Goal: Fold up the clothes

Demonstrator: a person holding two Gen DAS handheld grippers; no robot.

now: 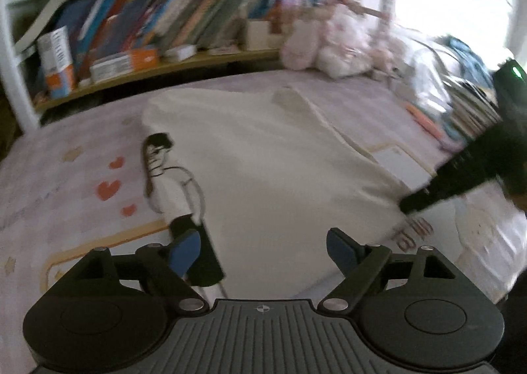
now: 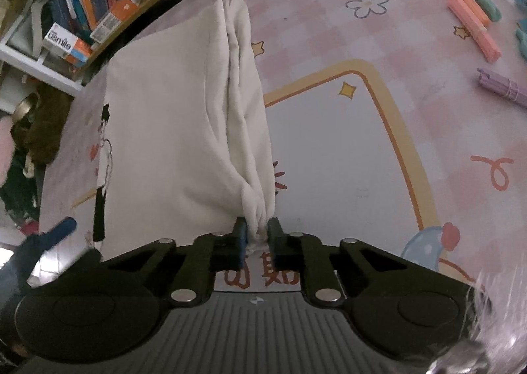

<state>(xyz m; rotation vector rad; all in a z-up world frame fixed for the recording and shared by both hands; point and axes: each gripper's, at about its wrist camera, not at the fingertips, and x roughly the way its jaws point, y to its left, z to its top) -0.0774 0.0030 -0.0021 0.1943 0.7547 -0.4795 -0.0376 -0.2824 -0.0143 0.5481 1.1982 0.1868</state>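
Note:
A white garment (image 1: 263,156) with a line drawing of a figure (image 1: 171,183) lies folded on a pink patterned mat (image 1: 66,183). My left gripper (image 1: 263,252) is open just above the garment's near edge, and its blue pads hold nothing. In the right wrist view the garment (image 2: 171,130) runs away from me, with its right side gathered into folds. My right gripper (image 2: 257,235) is shut on the bunched near corner of the white garment. It also shows as a black arm (image 1: 461,173) at the right of the left wrist view.
A bookshelf (image 1: 148,21) full of books borders the mat's far side, with pink plush toys (image 1: 329,41) beside it. Several pastel highlighters (image 2: 474,25) lie on the mat (image 2: 346,143) at the upper right. Clutter is piled at the right edge (image 1: 461,87).

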